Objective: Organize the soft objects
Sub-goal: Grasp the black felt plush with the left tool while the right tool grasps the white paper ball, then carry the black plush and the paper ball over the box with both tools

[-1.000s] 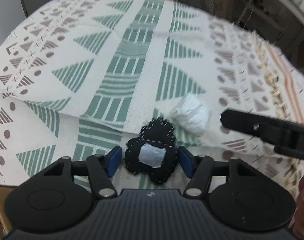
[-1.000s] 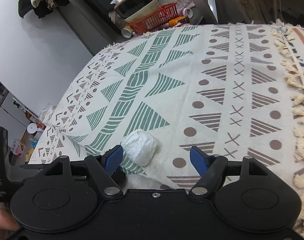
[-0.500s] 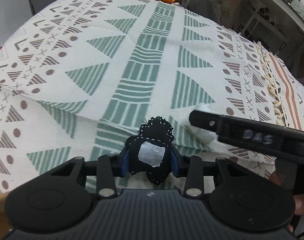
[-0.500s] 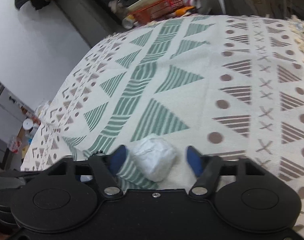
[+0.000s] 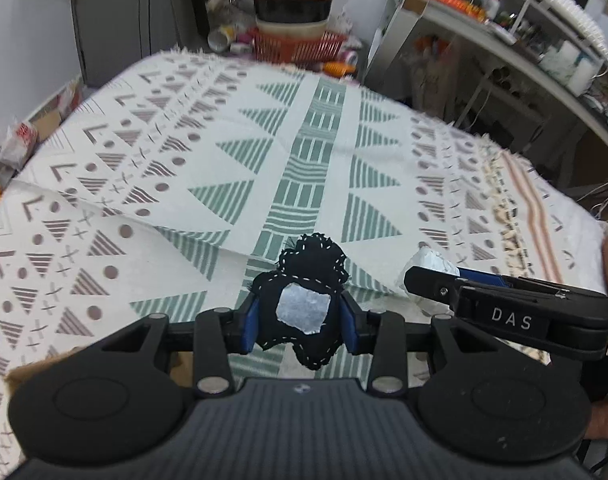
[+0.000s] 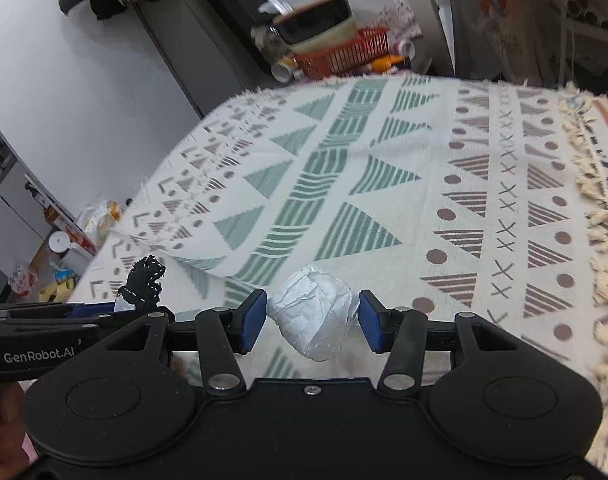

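Two soft things, each already between its own blue pads, both at the near edge of the patterned cloth [image 5: 304, 168] and seemingly raised a little off it, though how far is hard to judge. Left gripper [image 5: 300, 320] closed on the black stitched toy [image 5: 304, 300], pads pressed into its flanks around the pale patch, long axis pointing straight ahead along the fingers, the rounded stitched end sticking out toward the far edge of the cloth. Right gripper [image 6: 312, 320] closed on the white crumpled wad [image 6: 312, 312] (paper or wrapped cloth, hard to tell which), pads touching both sides, the wad roughly round with no real long axis. Side by side, then: the toy just left of the wad, the right gripper's black body reaching in from the right edge of the left view, the toy's tip peeking up at the left of the right view. Nothing to reach for; each thing centred dead ahead in its own grip, so no question of which hand is nearer. No bin or tray on the cloth itself; only a red basket [image 6: 343, 54] beyond the far edge, among clutter, well apart from both loads. Probably a carry forward across the cloth next, with the drop spot not yet evident. Worth minding the closeness of the two grippers to avoid a knock on the way.
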Demonstrator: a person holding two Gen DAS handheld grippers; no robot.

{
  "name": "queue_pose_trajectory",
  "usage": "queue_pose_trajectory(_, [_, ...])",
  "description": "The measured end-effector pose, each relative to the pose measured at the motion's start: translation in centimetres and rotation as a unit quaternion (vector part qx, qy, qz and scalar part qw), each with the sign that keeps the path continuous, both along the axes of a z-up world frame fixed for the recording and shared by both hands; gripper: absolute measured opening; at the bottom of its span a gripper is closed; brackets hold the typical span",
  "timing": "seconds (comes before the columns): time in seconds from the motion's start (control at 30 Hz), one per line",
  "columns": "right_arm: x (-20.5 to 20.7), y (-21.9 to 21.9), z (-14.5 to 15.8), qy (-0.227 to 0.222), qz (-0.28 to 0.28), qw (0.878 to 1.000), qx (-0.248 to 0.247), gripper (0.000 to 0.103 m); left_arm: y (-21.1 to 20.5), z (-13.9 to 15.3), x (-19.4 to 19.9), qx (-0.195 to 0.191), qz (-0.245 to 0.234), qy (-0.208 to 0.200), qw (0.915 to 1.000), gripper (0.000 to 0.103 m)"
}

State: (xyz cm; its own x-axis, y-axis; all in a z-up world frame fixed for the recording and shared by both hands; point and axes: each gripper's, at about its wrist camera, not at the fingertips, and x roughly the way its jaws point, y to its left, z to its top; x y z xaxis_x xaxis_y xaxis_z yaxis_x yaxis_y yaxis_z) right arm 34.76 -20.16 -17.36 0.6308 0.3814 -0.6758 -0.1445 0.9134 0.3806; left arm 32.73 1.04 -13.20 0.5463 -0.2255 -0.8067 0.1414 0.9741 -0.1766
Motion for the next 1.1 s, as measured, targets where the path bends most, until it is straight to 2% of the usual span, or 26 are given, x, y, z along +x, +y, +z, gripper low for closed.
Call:
queue_pose_trajectory(0.37, [-6.8,0.3,6.0,-0.047,0.004,0.999,-0.008,0.049,1.5,5.1,-6.9,-0.001,0.007,-0.05,0.9987,0.039])
queue_pose_trajectory(0.67, [-10.9,1.4,8.9,-0.074,0.022,0.997,-0.003,0.049,2.5,8.6,-11.8,0.017,0.003,-0.089,0.9959,0.039])
queue_pose_trajectory(0.83, [-12.5,2.6,10.1,-0.085,0.038,0.996,-0.001,0.05,3.7,9.5,-13.7,0.015,0.011,-0.096,0.9952,0.039])
queue_pose_trajectory(1.1, [-14.2,5.7,10.5,-0.089,0.062,0.994,-0.007,0.05,6.8,9.3,-15.7,0.012,0.027,-0.097,0.9948,0.04])
